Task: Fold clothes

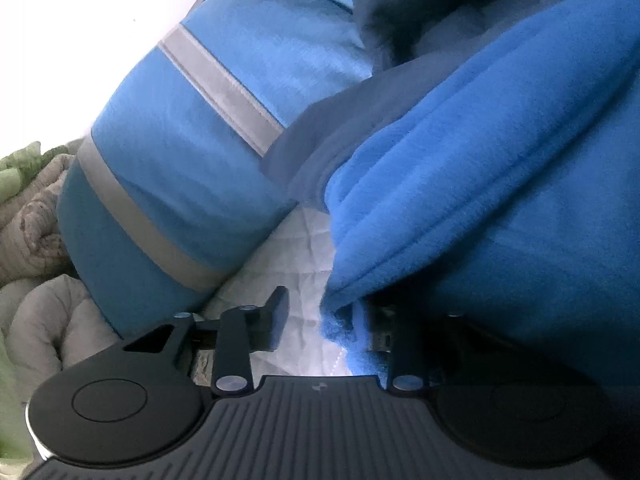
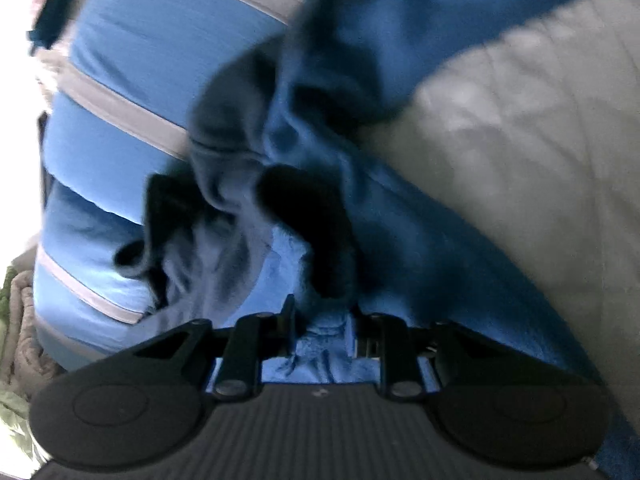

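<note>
A blue fleece garment (image 1: 460,184) with grey reflective stripes (image 1: 224,92) fills the left wrist view, its striped sleeve (image 1: 168,184) hanging at the left. My left gripper (image 1: 328,320) has its jaws apart, with a thick fold of blue fleece lying over the right finger and into the gap. In the right wrist view the same garment (image 2: 152,60) hangs bunched and blurred. My right gripper (image 2: 320,328) has a bunch of blue fleece (image 2: 320,344) pinched between its jaws.
A white quilted surface lies under the garment (image 1: 296,264) and also shows in the right wrist view (image 2: 520,140). Crumpled beige and green clothes (image 1: 28,208) are piled at the left edge, also seen in the right wrist view (image 2: 16,320).
</note>
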Demonstrator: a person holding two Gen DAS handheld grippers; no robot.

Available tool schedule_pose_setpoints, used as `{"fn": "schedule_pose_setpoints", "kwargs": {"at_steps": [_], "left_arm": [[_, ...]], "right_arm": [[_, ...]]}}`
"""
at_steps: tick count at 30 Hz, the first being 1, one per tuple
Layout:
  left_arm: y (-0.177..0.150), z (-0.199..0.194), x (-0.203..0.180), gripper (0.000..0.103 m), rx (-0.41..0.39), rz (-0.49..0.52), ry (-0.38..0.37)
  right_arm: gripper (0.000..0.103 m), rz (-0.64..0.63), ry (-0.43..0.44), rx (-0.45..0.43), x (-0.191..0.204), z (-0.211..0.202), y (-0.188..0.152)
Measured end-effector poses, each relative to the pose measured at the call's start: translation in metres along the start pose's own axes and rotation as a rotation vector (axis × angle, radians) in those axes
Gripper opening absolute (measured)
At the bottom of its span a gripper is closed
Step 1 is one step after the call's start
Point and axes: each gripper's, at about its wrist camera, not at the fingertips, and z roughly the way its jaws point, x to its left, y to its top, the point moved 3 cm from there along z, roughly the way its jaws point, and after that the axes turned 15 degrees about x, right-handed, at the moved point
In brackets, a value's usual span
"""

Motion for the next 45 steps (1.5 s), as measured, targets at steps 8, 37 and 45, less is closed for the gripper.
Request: {"fn": "schedule_pose_setpoints", "kwargs": {"at_steps": [8, 37, 45], "left_arm": [[-0.013, -0.007, -0.004, 0.072, -0.121, 0.088, 0.128], [-0.067, 0.079, 0.1, 0.078, 0.189, -1.267, -1.066], [-0.062, 0.096, 0.093, 0.078, 0.206, -1.356, -1.283]], "right_arm": [[0.025, -0.004, -0.041, 0.011, 0.001, 0.001, -0.001], [0.043, 0.007, -0.054, 0.004, -0.002, 0.007, 0.0], [0.044, 0.029, -0.045, 0.006, -0.002, 0.008, 0.002]]}}
